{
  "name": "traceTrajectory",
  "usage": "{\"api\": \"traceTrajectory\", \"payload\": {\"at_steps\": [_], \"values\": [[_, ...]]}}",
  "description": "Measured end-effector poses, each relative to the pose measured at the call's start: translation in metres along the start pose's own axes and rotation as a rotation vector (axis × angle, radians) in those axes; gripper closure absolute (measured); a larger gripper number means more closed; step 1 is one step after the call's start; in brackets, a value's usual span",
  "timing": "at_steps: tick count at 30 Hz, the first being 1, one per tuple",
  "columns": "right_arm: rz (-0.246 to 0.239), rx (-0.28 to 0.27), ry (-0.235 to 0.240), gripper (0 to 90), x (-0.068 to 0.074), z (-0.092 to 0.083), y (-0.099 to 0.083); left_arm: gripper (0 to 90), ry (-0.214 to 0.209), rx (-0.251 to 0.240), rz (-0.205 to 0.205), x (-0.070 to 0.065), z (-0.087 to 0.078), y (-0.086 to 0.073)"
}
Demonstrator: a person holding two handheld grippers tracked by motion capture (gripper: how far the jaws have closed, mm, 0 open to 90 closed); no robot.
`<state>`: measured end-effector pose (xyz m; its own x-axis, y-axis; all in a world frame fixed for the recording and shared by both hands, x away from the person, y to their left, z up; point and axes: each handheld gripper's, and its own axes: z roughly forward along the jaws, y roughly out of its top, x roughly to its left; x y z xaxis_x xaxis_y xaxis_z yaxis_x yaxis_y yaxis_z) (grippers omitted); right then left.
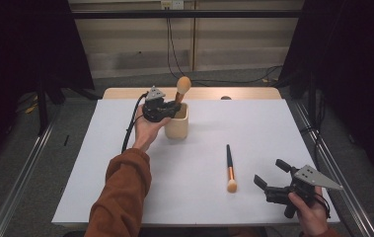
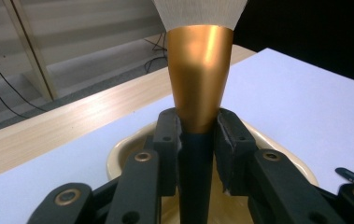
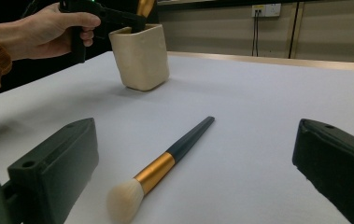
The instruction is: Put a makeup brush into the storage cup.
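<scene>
A cream cup [image 1: 177, 126] stands at the back left of the white table. A makeup brush with a gold ferrule [image 2: 198, 79] and pale bristle head [image 1: 183, 85] stands upright, its dark handle reaching down into the cup. My left gripper [image 1: 175, 105] is shut on the handle just below the ferrule, as the left gripper view [image 2: 198, 140] shows close up. A second brush [image 1: 230, 169] lies flat on the table, bristles toward the front. My right gripper [image 1: 269, 172] rests open at the front right, and in its own view [image 3: 193, 140] that brush [image 3: 165, 163] lies ahead of the wide jaws.
White sheet [image 1: 253, 123] covers the table, with a wooden strip [image 1: 243, 93] along the far edge and a small dark object [image 1: 225, 98] on it. The left gripper's cable [image 1: 131, 126] trails across the left side. Metal rails [image 1: 322, 148] run beside the table.
</scene>
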<state>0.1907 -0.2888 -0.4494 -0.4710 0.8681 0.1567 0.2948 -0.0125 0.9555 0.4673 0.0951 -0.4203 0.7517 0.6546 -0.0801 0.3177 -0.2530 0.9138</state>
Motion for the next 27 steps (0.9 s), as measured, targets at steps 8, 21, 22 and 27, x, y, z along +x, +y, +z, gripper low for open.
{"api": "traceTrajectory", "payload": {"at_steps": [8,21,22,27], "values": [[-0.003,0.001,-0.001,0.0,0.0002,0.0004,-0.0001,71.2,0.004,0.045,0.014,-0.0022,0.0032,-0.0027],[-0.003,0.002,-0.002,0.0,0.0003,0.0001,-0.0001,62.9,-0.016,0.031,-0.002,-0.0018,0.0029,-0.0061],[-0.002,0.002,-0.001,0.0,0.0003,0.0001,-0.0001,62.9,-0.019,0.03,-0.001,-0.0021,0.0027,-0.0063],[-0.001,0.001,0.0,0.0,0.0001,0.0001,-0.0002,55.1,-0.02,0.003,-0.012,-0.0037,-0.0002,-0.0069]]}}
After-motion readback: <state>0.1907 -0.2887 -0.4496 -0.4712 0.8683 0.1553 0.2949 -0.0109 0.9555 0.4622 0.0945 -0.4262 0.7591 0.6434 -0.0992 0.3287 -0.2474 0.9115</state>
